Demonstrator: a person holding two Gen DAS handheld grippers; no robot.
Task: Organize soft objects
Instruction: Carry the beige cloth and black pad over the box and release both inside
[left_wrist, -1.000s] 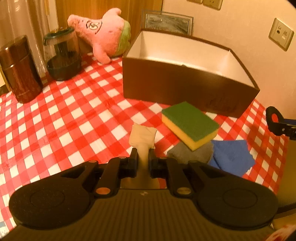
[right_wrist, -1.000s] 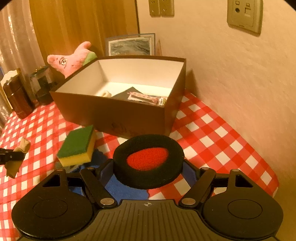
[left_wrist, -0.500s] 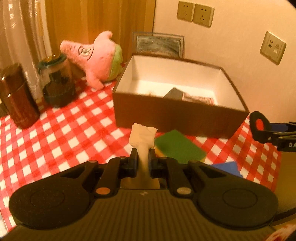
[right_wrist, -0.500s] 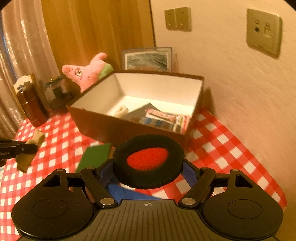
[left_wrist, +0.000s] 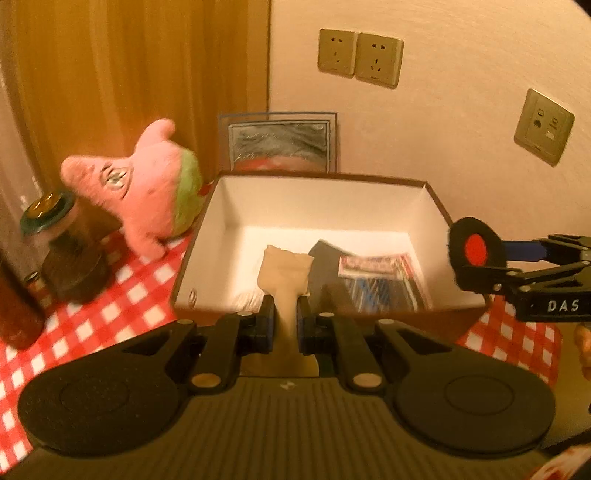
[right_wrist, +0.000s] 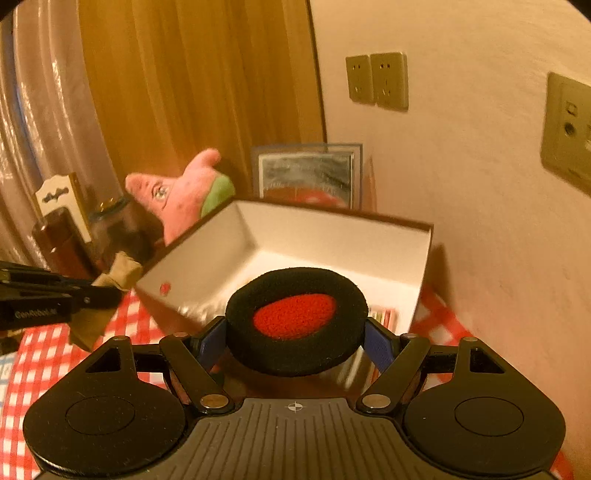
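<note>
1. Brown box (left_wrist: 369, 177), white inside, open top, on the red-checked tablecloth (left_wrist: 122, 295); landmark for all entries.
2. Left gripper (left_wrist: 284, 321): fingers clamped on a beige cloth (left_wrist: 284, 273), held just above the box's near wall.
3. Right gripper (right_wrist: 295, 332): fingers pressed against a black foam ring with a red centre (right_wrist: 295, 317), held over the box's right side.
4. Printed packets (left_wrist: 380, 277): lying on the box floor, right half.
5. Pink plush star (left_wrist: 147, 184): left of the box, behind its corner.
6. Glass jar (left_wrist: 62, 251): further left of the box.
7. Framed picture (left_wrist: 279, 142): leaning on the wall behind the box.
</note>
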